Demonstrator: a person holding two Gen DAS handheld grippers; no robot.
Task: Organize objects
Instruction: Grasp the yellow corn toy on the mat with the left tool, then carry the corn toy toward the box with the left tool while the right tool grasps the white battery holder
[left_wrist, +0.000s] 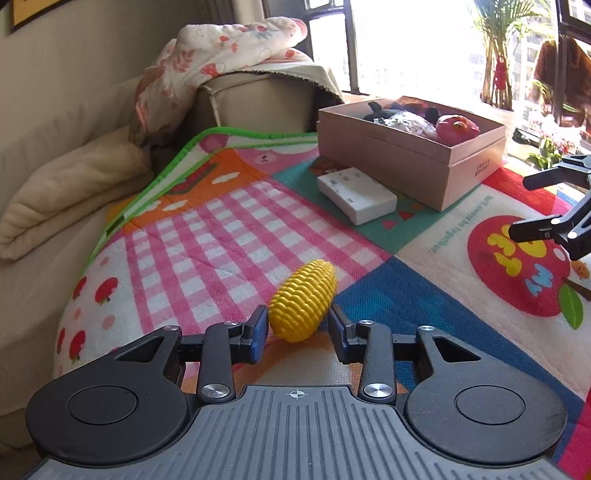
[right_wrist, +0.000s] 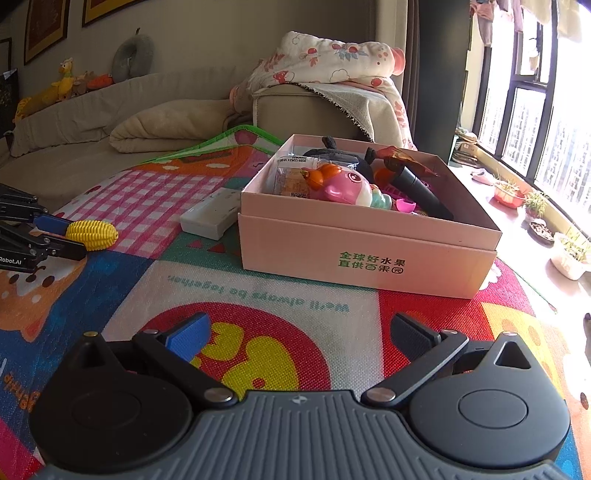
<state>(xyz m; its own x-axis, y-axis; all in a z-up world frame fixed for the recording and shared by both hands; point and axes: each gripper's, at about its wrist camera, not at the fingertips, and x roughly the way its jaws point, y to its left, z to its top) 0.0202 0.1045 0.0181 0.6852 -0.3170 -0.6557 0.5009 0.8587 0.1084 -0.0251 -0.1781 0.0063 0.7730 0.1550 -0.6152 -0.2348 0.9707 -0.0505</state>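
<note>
Hidden or unclear: the pink box (right_wrist: 369, 251) is packed, so a dark plush and a black cylinder-like item inside are only partly seen; what they are I cannot tell. In the left wrist view the window glare washes out the far end of the box. The right gripper is cut off at the edge of that view.
Box contents: a pink toy figure (right_wrist: 341, 188) with orange ears lies on top, with a clear wrapped packet (right_wrist: 291, 177) beside it.
Surroundings: a bright play mat (right_wrist: 258, 291) covers the surface, with a beige sofa (right_wrist: 92, 122) behind it and a floral blanket (right_wrist: 332, 62) draped over the sofa arm. A white power strip (left_wrist: 356, 195) lies on the mat just beside the box's near-left corner.
In the way: nothing lies between the corn and the box except the power strip, off to one side.
Toy corn: the yellow toy corn (left_wrist: 303, 301) lies on the mat at the edge of the pink checks, well apart from the box.
Left gripper: the left gripper (left_wrist: 298, 326) straddles the corn, jaws apart; the left pad looks about touching, the right pad shows a gap. Not clenched.
Right gripper: the right gripper (right_wrist: 300, 334) hangs over the red apple print, jaws spread wide, grasping nothing, near the box front.
</note>
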